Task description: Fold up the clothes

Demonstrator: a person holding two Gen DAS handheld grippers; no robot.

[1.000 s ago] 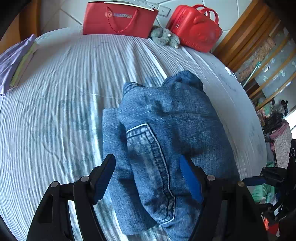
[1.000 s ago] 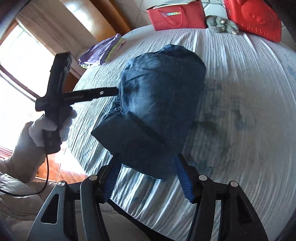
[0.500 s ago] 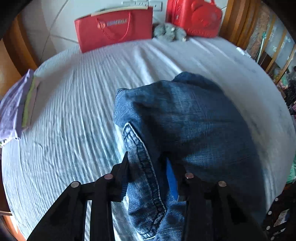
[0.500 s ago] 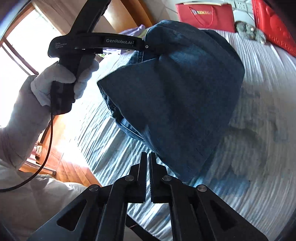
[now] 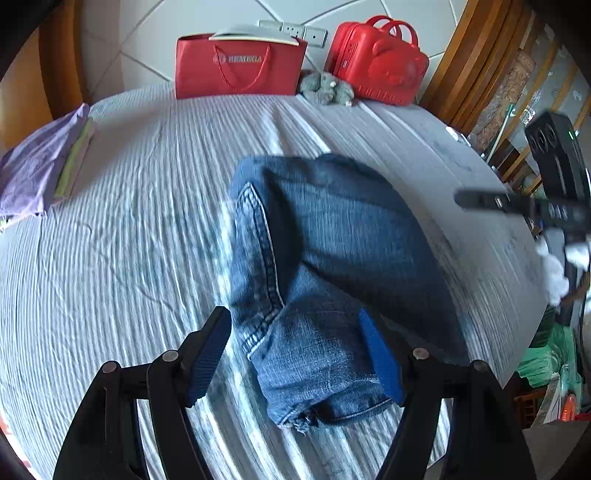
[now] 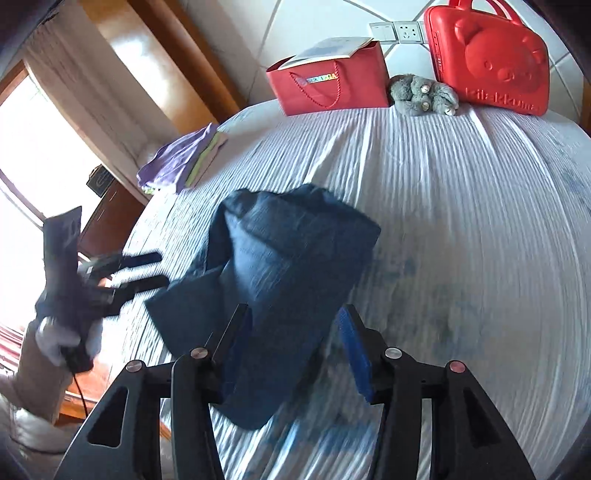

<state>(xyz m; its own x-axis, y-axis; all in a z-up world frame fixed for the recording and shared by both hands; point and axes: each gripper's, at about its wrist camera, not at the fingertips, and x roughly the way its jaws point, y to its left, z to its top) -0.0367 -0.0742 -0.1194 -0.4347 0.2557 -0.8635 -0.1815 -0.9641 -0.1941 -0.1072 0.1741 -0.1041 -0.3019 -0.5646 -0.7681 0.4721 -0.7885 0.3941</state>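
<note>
Jeans (image 5: 332,258) lie bundled mid-bed (image 5: 129,221), well short of the red bag (image 5: 240,68), so I keep my left tool (image 5: 295,354) and right tool (image 6: 295,354) spread, gripping nothing, ready to square the fold.

A wide bed covered in a pale, finely ribbed white-blue sheet (image 5: 122,236) fills the room. Behind its far edge rises a wall of large white tiles (image 6: 314,26) carrying white power sockets (image 6: 397,31). Against that wall stand a red paper gift bag with cord handles (image 5: 236,68), a small grey plush toy (image 6: 424,94) and a red plastic bear-faced case (image 6: 491,59). A stack of folded purple and green cloth (image 6: 184,160) lies near the bed's edge. Varnished wooden panelling (image 5: 469,62) flanks 1 side; bright daylight pours through a curtained window (image 6: 33,147).
</note>
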